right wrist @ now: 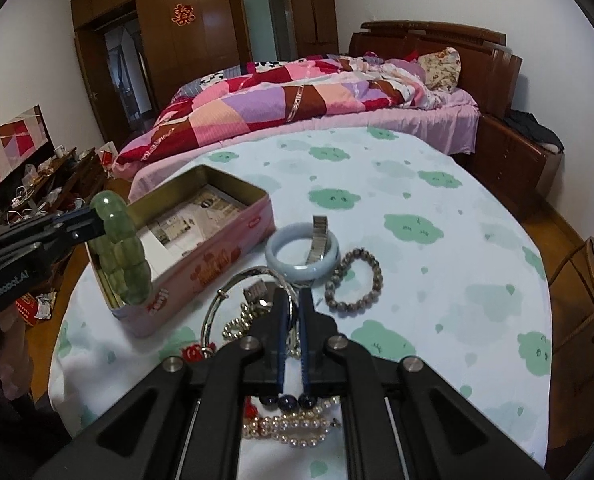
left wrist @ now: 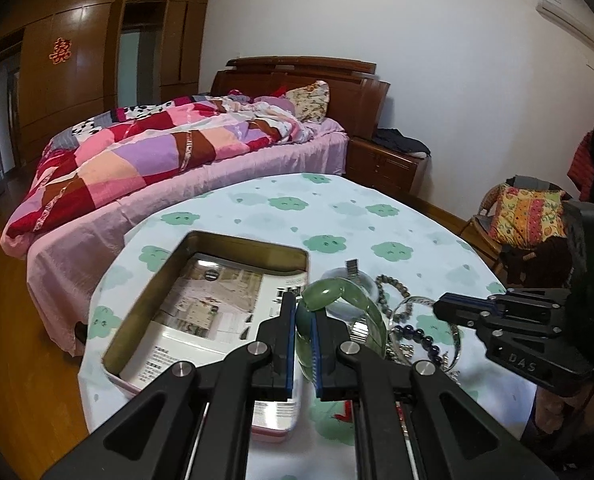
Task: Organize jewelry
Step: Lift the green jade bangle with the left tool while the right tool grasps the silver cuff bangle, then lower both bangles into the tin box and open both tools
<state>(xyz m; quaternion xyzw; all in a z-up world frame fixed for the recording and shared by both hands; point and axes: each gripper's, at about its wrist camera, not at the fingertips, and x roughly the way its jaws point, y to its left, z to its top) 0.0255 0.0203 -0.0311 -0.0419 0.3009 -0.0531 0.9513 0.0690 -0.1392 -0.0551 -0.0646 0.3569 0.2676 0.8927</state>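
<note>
Your left gripper [left wrist: 305, 312] is clamped on the green bead bracelet [right wrist: 119, 254], which hangs from the jaws just over the near corner of the open tin [right wrist: 257, 200]. It looks like smooth stone beads on elastic, so expect it to be fairly heavy, slick and floppy; pinching one bead across its flat sides, as you do, seems safest. Your right gripper [right wrist: 291, 312] is closed too, and whether it pinches the thin silver bangle [right wrist: 233, 284] in the pile on the tablecloth [right wrist: 437, 184] I cannot tell. That bangle looks stiff, light and springy; take it across the wire.
</note>
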